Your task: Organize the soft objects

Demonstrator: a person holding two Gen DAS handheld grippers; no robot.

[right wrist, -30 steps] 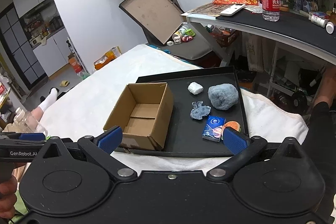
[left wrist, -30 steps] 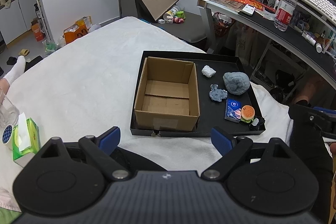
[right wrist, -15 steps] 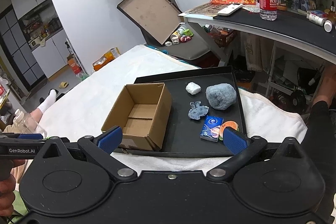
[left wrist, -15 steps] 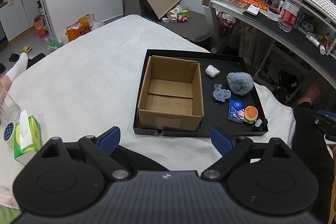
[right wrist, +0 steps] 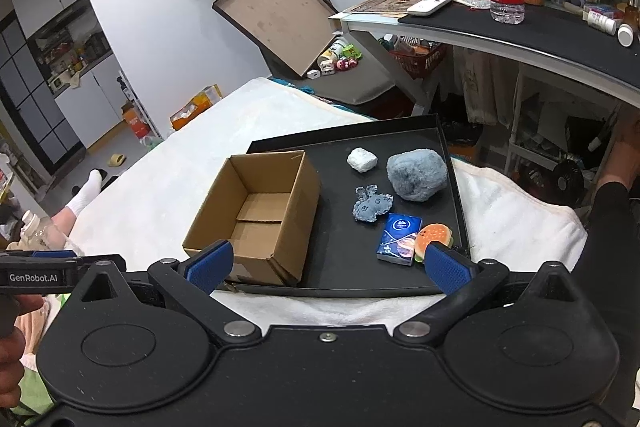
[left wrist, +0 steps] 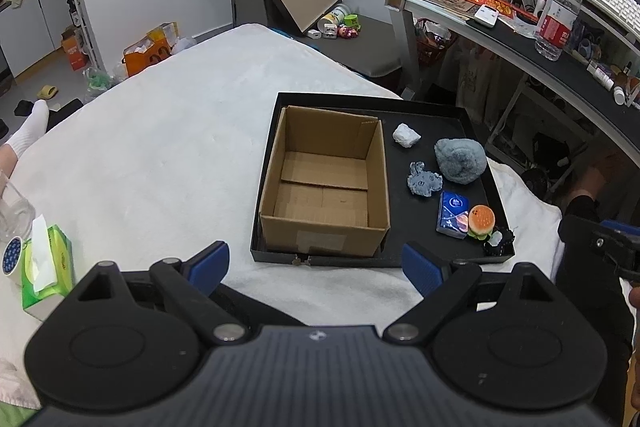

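Right wrist view: the round orange burger-shaped squishy toy (right wrist: 434, 235) is partly covered by the right blue fingertip pad (right wrist: 444, 269). The small black object (left wrist: 498, 239) at the black tray's (left wrist: 472, 119) near corner is too small to identify. The clear glass (left wrist: 12, 207) is cut off by the left edge.

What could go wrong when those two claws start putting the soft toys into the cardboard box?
The burger toy touches the blue tissue pack, so a grab might drag both. The light cardboard box could slide if bumped. The small black item sits in the tray corner, awkward for wide fingers.

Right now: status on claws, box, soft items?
Left claw, right claw open, holding nothing. Cardboard box empty. Soft items unsorted on black tray. Nothing blocking.
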